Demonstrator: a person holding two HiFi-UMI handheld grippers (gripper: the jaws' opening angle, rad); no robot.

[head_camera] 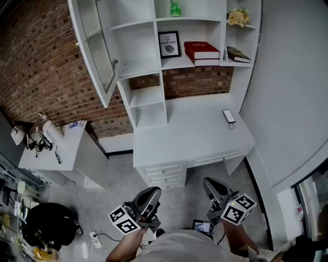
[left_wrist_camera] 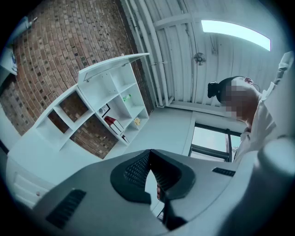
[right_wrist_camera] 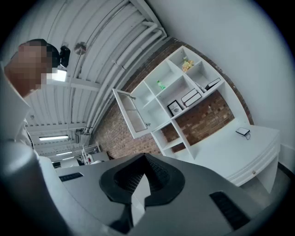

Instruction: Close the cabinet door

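The white cabinet door [head_camera: 95, 47], with a ribbed glass panel, stands swung open to the left of the white shelf unit [head_camera: 145, 61] above the desk. It also shows in the right gripper view as the open door [right_wrist_camera: 131, 113], and nearly edge-on in the left gripper view as the door [left_wrist_camera: 115, 62]. My left gripper [head_camera: 149, 197] and right gripper [head_camera: 212, 187] hang low over the floor in front of the desk, far from the door. Both are shut with nothing held: left gripper [left_wrist_camera: 150, 153], right gripper [right_wrist_camera: 144, 157].
A white desk [head_camera: 189, 135] with drawers carries a phone [head_camera: 228, 116]. The shelves hold a framed picture [head_camera: 169, 44], red books [head_camera: 201, 51], a green bottle [head_camera: 175, 7] and flowers [head_camera: 238, 17]. A cluttered side table [head_camera: 54, 151] stands left, with a black bag [head_camera: 48, 225] on the floor.
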